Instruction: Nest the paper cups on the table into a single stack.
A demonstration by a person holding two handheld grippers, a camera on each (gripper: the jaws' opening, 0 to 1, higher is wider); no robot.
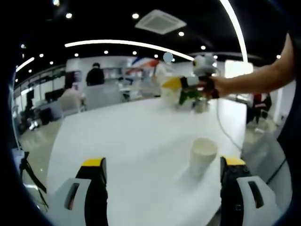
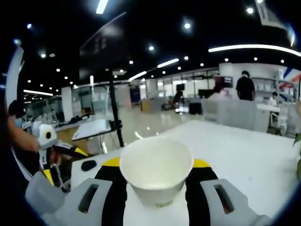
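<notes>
A white paper cup [image 1: 203, 155] stands upright on the white table [image 1: 131, 136], just left of my left gripper's right jaw. My left gripper [image 1: 163, 162] is open, its jaws wide apart with nothing between them. Across the table a hand holds my right gripper [image 1: 183, 87], with a second paper cup [image 1: 168, 94] in its jaws. In the right gripper view that cup [image 2: 156, 174] sits upright and mouth up, and my right gripper [image 2: 156, 163] is shut on it above the table [image 2: 244, 150]. The left gripper [image 2: 56, 155] shows at the left, held by a person's arm.
A green plant [image 1: 188, 96] stands at the table's far side by the right gripper. A cable [image 1: 225, 132] trails down the table's right part. The table's left edge drops to the floor with a tripod [image 1: 28, 174]. A black pole [image 2: 115, 113] stands beyond the table.
</notes>
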